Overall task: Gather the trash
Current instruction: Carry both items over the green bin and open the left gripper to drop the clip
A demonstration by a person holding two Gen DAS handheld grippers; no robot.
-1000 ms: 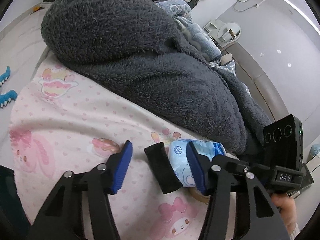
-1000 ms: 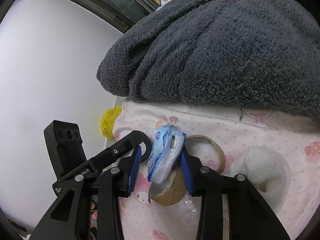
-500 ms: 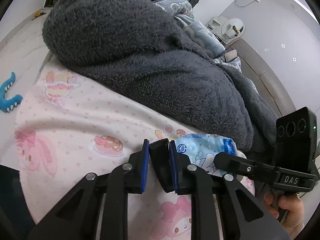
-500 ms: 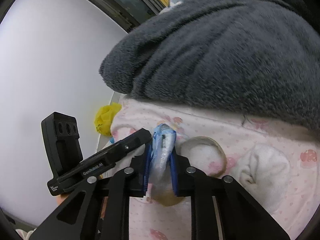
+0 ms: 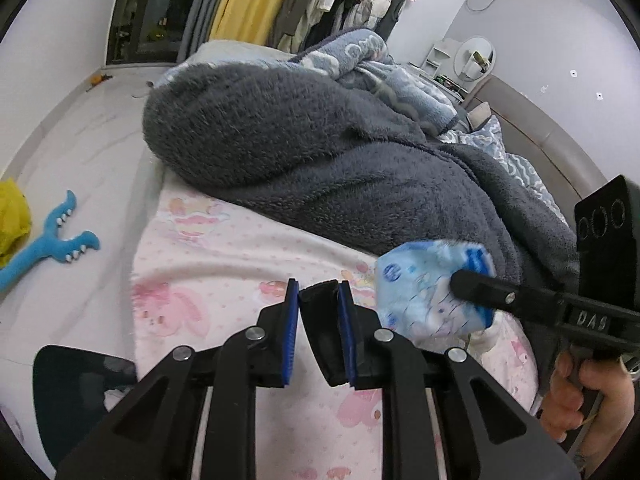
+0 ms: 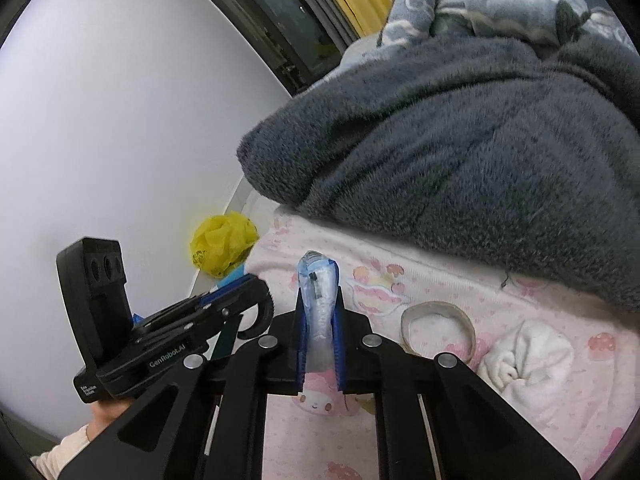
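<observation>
Pink bedding (image 5: 240, 256) is half covered by a grey blanket (image 5: 320, 152) on the far side. A black strip (image 5: 320, 320) is clamped by the left gripper (image 5: 319, 300); a blue packet (image 6: 318, 300) is pinched by the right gripper (image 6: 318, 312).

Pink bedsheet (image 6: 460, 292) bears grey blanket (image 6: 480, 140), tape roll (image 6: 438, 312).

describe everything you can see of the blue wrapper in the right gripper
The blue wrapper is a crinkly, glossy plastic packet, light blue with darker blue edges and cartoon print. It looks flattened and empty. It stands upright on edge, pinched between the blue pads of the shut right gripper, its top poking above them. It appears lifted clear of the pink bedsheet.
</observation>
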